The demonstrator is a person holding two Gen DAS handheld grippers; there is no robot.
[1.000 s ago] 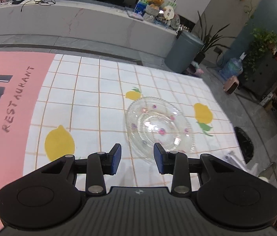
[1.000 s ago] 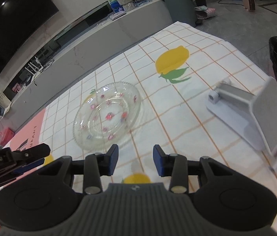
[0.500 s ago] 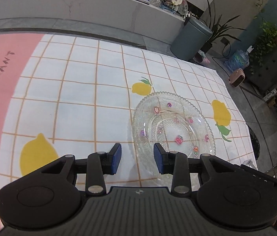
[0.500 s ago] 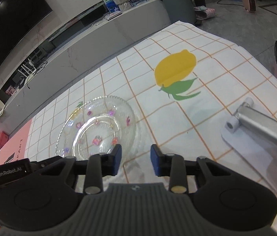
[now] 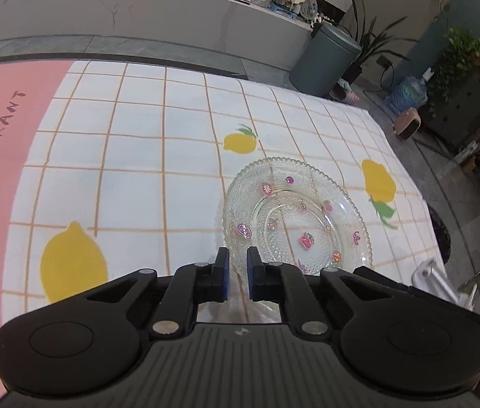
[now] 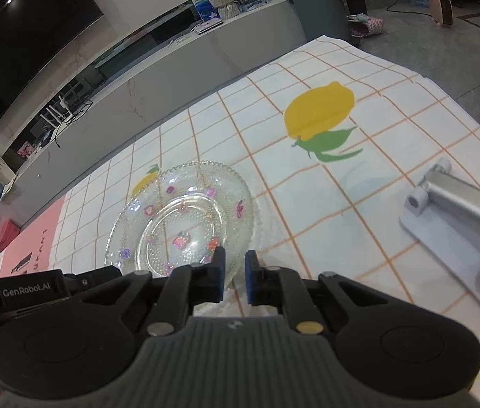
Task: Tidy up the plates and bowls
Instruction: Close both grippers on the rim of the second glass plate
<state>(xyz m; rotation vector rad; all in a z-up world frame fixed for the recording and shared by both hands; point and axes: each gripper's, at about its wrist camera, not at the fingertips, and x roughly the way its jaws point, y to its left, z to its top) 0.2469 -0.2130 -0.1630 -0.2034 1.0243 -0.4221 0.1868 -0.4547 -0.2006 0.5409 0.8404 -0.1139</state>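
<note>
A clear glass plate (image 5: 294, 217) with a beaded rim and small pink and purple fruit marks lies on the lemon-print tablecloth (image 5: 158, 190). My left gripper (image 5: 238, 267) sits at the plate's near left rim, its jaws closing with the rim in the narrow gap between the blue pads. In the right wrist view the same plate (image 6: 185, 217) lies left of centre. My right gripper (image 6: 234, 273) has closed to a narrow gap on the near right rim. The left gripper's body (image 6: 32, 292) shows at the lower left of that view.
A silver metal stand (image 6: 450, 204) lies on the cloth to the right of the plate. A pink mat (image 5: 1, 170) covers the table's left part. Beyond the far edge stand a grey bin (image 5: 325, 57) and a long low counter (image 5: 137, 17).
Both grippers have come down and forward to the plate's near rim. Their jaws, wide apart earlier, have narrowed around that rim, the right one first.
</note>
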